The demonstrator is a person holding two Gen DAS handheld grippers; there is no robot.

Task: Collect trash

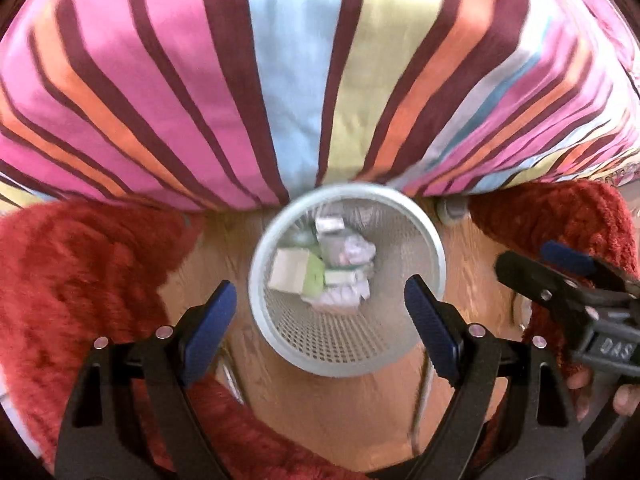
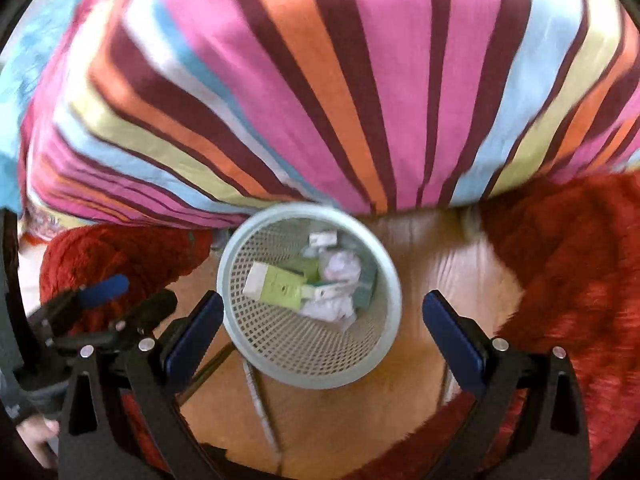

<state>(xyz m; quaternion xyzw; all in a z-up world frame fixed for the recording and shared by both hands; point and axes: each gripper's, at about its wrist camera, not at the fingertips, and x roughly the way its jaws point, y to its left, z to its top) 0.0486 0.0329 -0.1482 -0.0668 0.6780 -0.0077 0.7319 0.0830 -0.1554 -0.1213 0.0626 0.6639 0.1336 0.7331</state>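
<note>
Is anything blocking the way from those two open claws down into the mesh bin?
Nothing visible does. The left hand-held gripper and right hand-held gripper both hover open and empty above the wastebasket, whose mouth is uncovered; the striped bedding only borders its far rim.

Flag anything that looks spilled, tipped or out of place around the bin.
Nothing stands out. The mesh bin stands upright on the wood floor, and the boxes and crumpled paper lie inside it. Both the left gripper and the right gripper are open and empty.

text: "DAS" | on: right tool (image 1: 568, 276) body, left wrist view | else: unreadable
</note>
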